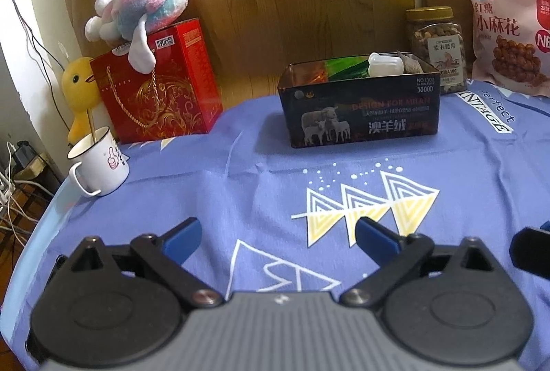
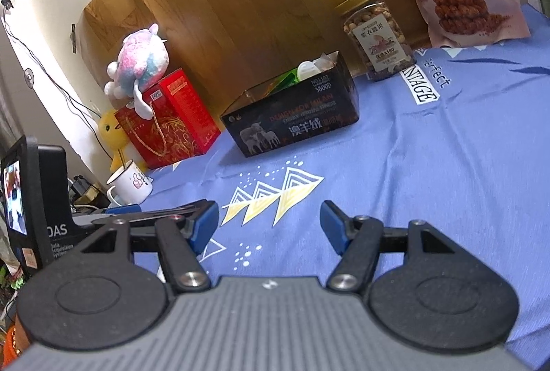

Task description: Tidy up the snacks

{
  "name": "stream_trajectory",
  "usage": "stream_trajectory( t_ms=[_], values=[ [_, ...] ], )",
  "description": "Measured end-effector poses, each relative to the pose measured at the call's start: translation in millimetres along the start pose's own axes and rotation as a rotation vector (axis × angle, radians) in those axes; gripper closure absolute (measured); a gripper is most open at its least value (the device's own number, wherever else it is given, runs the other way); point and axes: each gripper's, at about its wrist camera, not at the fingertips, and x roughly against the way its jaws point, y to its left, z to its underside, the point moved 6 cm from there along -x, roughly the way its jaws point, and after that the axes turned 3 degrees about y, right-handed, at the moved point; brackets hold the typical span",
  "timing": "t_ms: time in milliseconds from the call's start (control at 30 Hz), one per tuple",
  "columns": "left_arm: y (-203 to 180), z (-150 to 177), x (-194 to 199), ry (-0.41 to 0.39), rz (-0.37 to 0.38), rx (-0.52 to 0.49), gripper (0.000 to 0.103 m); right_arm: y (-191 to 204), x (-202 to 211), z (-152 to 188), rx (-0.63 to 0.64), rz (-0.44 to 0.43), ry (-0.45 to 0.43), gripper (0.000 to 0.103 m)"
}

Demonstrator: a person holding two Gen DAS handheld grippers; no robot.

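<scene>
a wide bare stretch of blue patterned cloth (image 1: 240, 185) lies open up to the dark open-topped tin box (image 1: 361, 109); a white enamel mug (image 1: 99, 164) and red gift box (image 1: 158, 85) crowd the left edge, a clear nut jar (image 1: 438, 44) and pink snack bag (image 1: 508, 34) the back right

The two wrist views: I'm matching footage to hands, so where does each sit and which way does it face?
Left wrist: behind the open left claw, facing the dark tin box head-on; the other claw's edge shows at right.
Right wrist: behind the open right claw, facing the box from its right; the left device shows at left.
Shared: box, nut jar, white mug.
</scene>
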Motion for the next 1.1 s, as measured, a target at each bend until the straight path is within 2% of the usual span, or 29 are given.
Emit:
stream_trajectory(
  t_ms=[467,1100],
  values=[
    [-4.1,0.4,0.9,0.002,-0.015,-0.01,0.001,-4.8,1.8,0.7,-0.024,-0.025,-0.005,0.035],
    [-3.6,-0.9,-1.1,0.007,-0.03,-0.017,0.0,-4.1,4.6,0.2,-0.02,-0.031,-0.019,0.035]
  ],
)
